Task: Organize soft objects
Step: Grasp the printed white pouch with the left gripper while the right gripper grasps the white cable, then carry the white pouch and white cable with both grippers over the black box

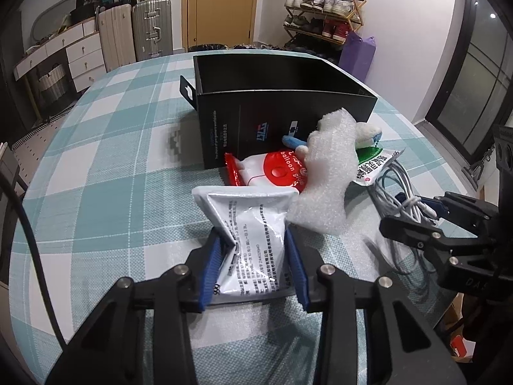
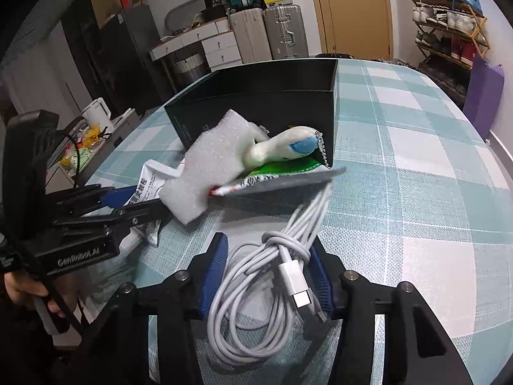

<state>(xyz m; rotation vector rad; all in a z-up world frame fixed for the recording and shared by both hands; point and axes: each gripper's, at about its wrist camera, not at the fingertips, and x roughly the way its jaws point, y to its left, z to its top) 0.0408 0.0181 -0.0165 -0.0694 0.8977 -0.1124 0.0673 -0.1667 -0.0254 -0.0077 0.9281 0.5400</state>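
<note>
In front of the black box (image 1: 285,109), left wrist view: the left gripper (image 1: 253,256) is clamped on a white pouch (image 1: 247,234) lying on the checked table (image 1: 96,173). A foam sheet (image 1: 323,186), red packet (image 1: 269,170) and plush toy (image 1: 368,134) lie between pouch and box. Right wrist view: nearer than the box (image 2: 256,102), the right gripper (image 2: 267,272) is closed on a coiled white cable (image 2: 256,288); foam (image 2: 211,166) and toy (image 2: 282,147) rest against the box.

My black left gripper with blue pads (image 1: 253,256) pinched its load; my matching right gripper (image 2: 269,272) seemingly clamped too, both angled downward.
</note>
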